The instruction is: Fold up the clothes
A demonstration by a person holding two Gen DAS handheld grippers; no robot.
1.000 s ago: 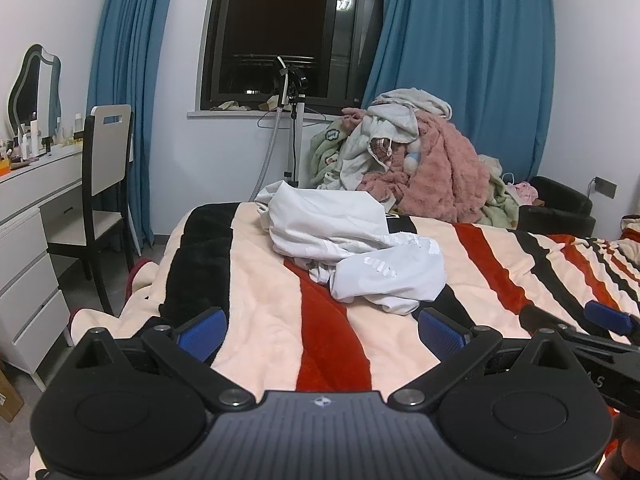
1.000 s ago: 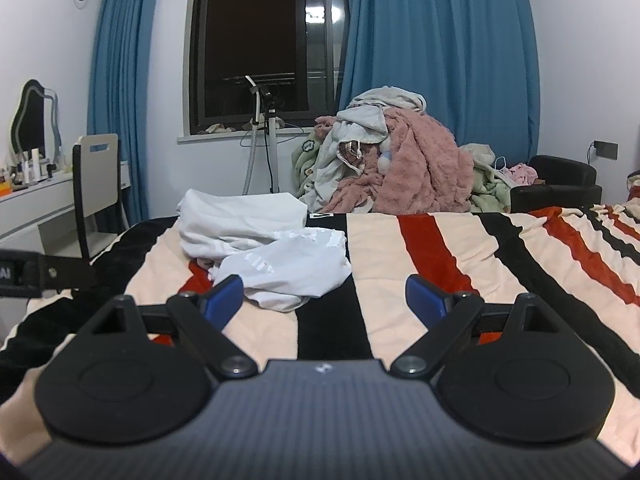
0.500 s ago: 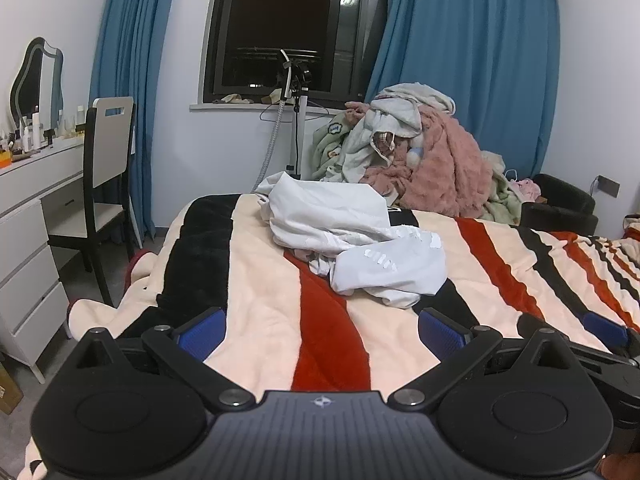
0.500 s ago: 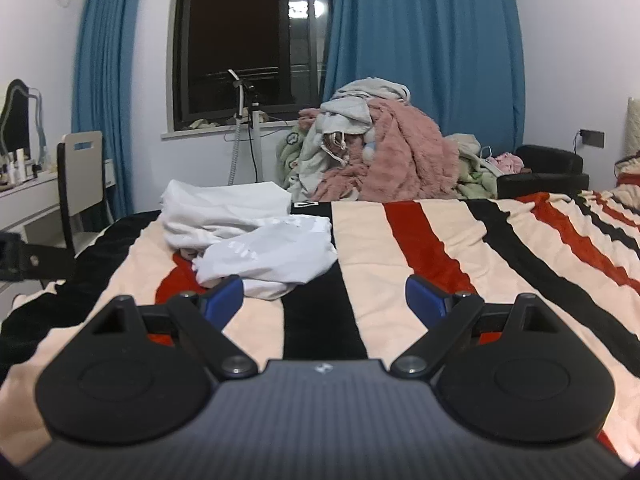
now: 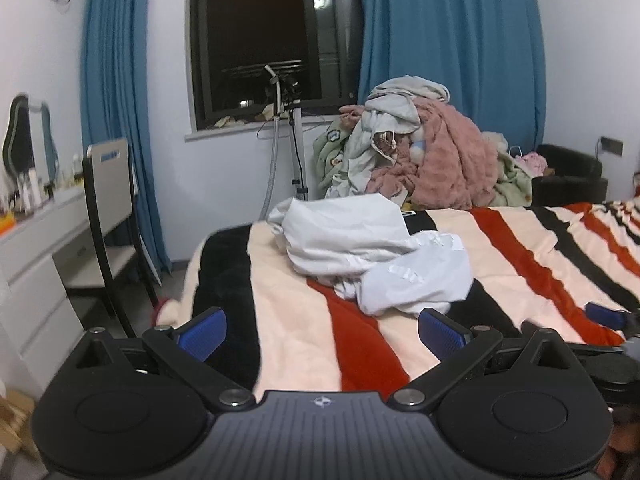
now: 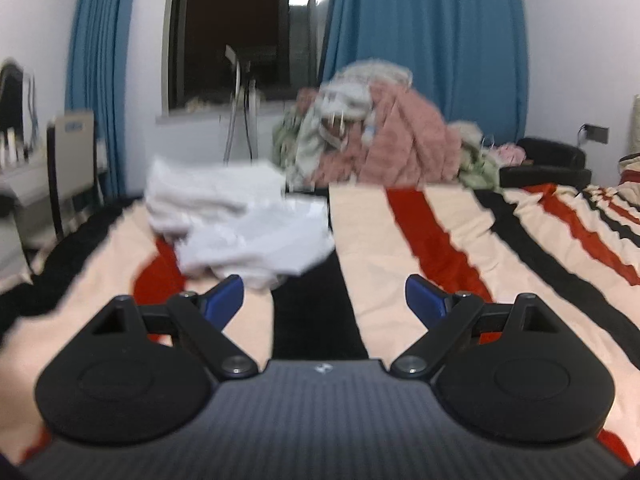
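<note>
A crumpled pile of white clothes [image 5: 372, 256] lies on the striped bed [image 5: 296, 320], ahead of both grippers. My left gripper [image 5: 322, 332] is open and empty, short of the pile. My right gripper [image 6: 324, 300] is open and empty just in front of the white clothes [image 6: 244, 232]; this view is blurred. One blue fingertip of the right gripper shows at the right edge of the left wrist view [image 5: 606, 314].
A heap of pink, grey and green laundry [image 5: 424, 152] sits beyond the bed's far edge under the window. A chair [image 5: 108, 216] and white dresser [image 5: 32, 280] stand at the left. A black armchair [image 5: 568, 176] is at the far right.
Both grippers have moved forward toward the white pile and turned slightly. Both stay open and empty. The clothes have not moved.
</note>
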